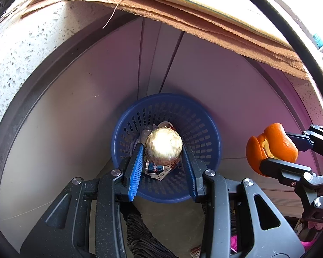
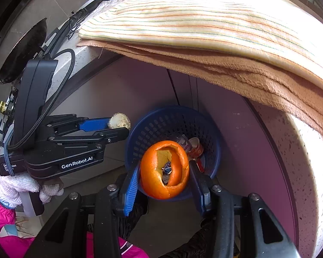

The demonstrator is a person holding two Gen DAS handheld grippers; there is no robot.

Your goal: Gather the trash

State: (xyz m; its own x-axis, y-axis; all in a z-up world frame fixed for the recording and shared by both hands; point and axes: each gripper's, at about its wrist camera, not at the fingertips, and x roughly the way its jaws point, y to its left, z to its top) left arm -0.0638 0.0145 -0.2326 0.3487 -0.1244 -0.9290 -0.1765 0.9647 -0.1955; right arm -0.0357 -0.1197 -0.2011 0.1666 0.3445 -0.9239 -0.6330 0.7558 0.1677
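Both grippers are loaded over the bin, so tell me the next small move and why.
Probably open the left gripper and let the pale ball drop. In its own view the ball hangs right above the blue basket, which already holds wrappers. The right gripper holds the orange peel, also over the basket, and could release just after.

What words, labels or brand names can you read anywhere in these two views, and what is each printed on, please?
"GenRobot.AI": white print on the side of the left gripper, seen from the right wrist.
White label near that gripper's handle: partly hidden, not legible.
Print on the wrappers in the blue basket: too small and blurred.
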